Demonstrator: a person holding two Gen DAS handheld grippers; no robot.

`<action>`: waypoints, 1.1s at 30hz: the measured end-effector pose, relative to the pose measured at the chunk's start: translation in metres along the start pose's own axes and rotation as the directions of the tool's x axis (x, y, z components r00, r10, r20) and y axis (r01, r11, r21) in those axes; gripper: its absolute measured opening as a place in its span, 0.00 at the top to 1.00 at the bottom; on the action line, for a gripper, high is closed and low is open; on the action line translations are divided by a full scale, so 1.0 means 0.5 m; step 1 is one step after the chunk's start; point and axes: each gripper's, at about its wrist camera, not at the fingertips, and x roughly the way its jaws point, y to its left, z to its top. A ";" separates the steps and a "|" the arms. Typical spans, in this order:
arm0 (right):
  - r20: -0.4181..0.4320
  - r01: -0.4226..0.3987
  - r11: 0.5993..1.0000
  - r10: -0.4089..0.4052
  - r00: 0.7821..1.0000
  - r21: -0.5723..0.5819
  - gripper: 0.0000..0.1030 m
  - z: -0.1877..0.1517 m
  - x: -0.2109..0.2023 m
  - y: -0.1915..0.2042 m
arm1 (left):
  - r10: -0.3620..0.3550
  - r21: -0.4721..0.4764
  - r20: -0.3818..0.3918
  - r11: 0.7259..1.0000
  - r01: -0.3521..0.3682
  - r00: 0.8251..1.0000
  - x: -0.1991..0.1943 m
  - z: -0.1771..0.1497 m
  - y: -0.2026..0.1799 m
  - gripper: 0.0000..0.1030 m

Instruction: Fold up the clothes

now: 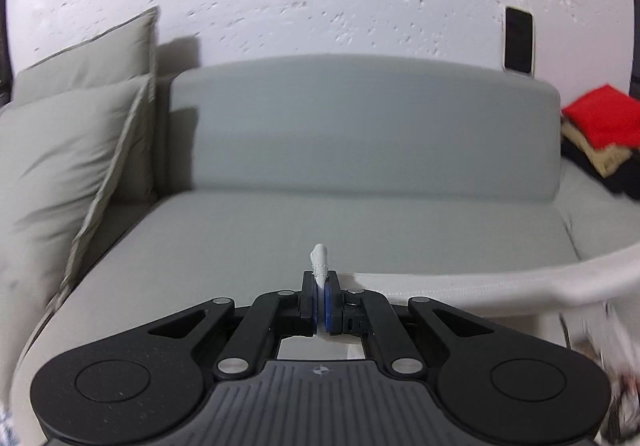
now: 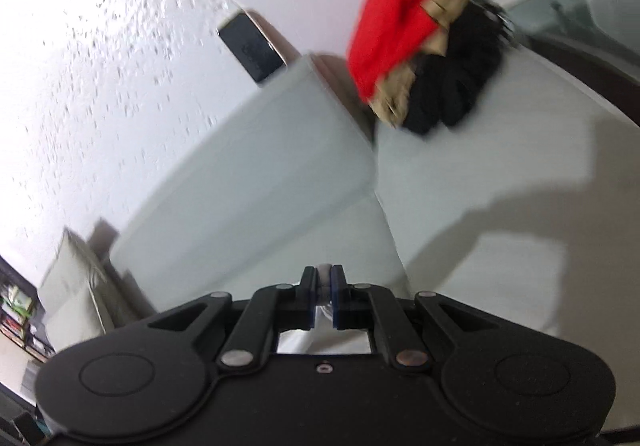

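Observation:
In the left wrist view my left gripper (image 1: 321, 280) is shut on a pinch of a white garment (image 1: 500, 288), whose hemmed edge stretches taut from the pads off to the right, above the grey sofa seat (image 1: 320, 230). A small tuft of the cloth sticks up past the pads. In the right wrist view my right gripper (image 2: 323, 276) is shut on white cloth (image 2: 323, 270); only a sliver shows between the pads, and more of it hangs below the jaws.
A pile of folded clothes, red (image 1: 596, 118) (image 2: 390, 26) on tan and black, sits at the sofa's right end. Two grey cushions (image 1: 68, 150) lean at the left. A dark phone (image 1: 519, 41) (image 2: 250, 46) stands against the wall.

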 end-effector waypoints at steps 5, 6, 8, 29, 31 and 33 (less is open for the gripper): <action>-0.054 0.087 0.995 -0.084 0.995 0.040 0.93 -0.086 -0.031 -0.033 | 0.036 0.028 -0.099 0.999 -0.034 0.994 -0.053 -0.099 -0.015 0.97; -0.057 0.107 0.993 -0.105 0.993 0.039 0.93 -0.101 -0.035 -0.043 | 0.036 0.024 -0.120 0.999 -0.033 0.992 -0.064 -0.117 -0.019 0.97; -0.062 0.146 0.989 -0.143 0.988 0.037 0.94 -0.130 -0.044 -0.061 | 0.043 0.029 -0.162 0.999 -0.038 0.986 -0.076 -0.149 -0.024 0.96; -0.167 0.028 0.969 -0.071 0.983 -0.246 0.70 -0.203 0.094 0.017 | -0.088 0.272 -0.110 0.955 0.116 0.990 -0.016 -0.152 -0.238 0.59; -0.211 0.072 0.965 -0.127 0.969 -0.253 0.70 -0.210 0.107 0.008 | -0.092 0.311 -0.177 0.939 0.144 0.980 0.006 -0.173 -0.254 0.61; -0.292 0.088 0.959 -0.169 0.941 -0.271 0.69 -0.226 0.090 -0.008 | -0.114 0.355 -0.224 0.915 0.190 0.968 -0.017 -0.205 -0.256 0.76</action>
